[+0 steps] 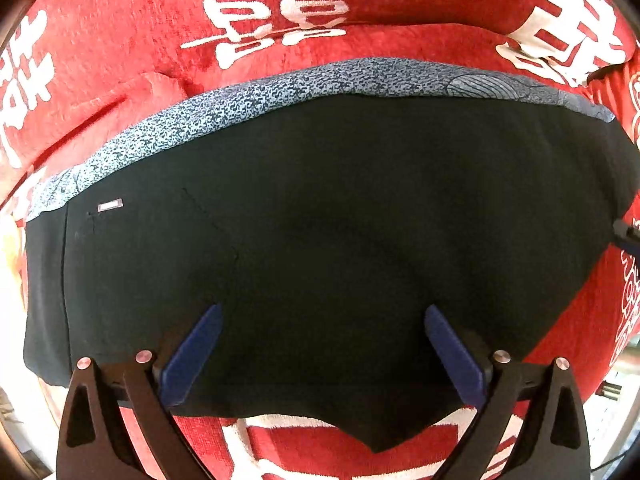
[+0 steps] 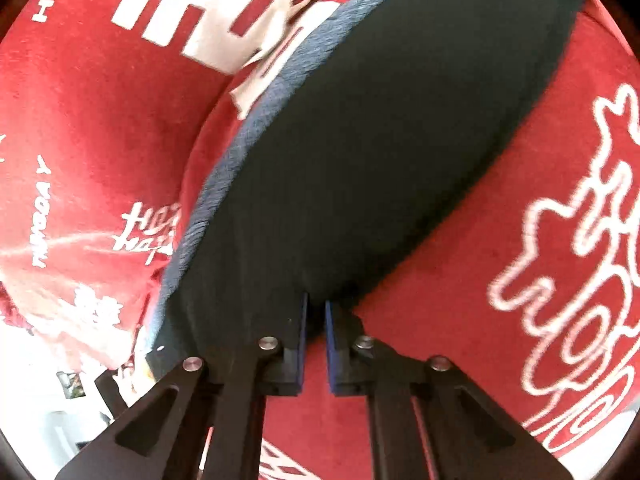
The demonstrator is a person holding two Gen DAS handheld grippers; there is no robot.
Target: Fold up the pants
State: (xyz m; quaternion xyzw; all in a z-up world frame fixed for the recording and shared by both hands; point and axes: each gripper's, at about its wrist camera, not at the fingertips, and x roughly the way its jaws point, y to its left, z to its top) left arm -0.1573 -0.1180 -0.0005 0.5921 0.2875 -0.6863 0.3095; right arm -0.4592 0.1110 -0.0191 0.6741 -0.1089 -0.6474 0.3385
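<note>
The pants (image 1: 340, 216) are black with a speckled blue-grey band (image 1: 224, 108) along the far edge. They lie folded and flat on a red blanket. My left gripper (image 1: 323, 314) hovers open over their near part, blue fingers (image 1: 192, 356) spread wide, holding nothing. In the right wrist view the pants (image 2: 360, 152) stretch away up to the right. My right gripper (image 2: 316, 306) is shut on the near edge of the black cloth, its blue pads (image 2: 331, 340) nearly together.
The red blanket (image 1: 120, 60) with large white characters covers the surface all around the pants, with folds at the back. It also shows in the right wrist view (image 2: 500, 208). A bright floor area (image 2: 52, 400) lies beyond the blanket's edge at lower left.
</note>
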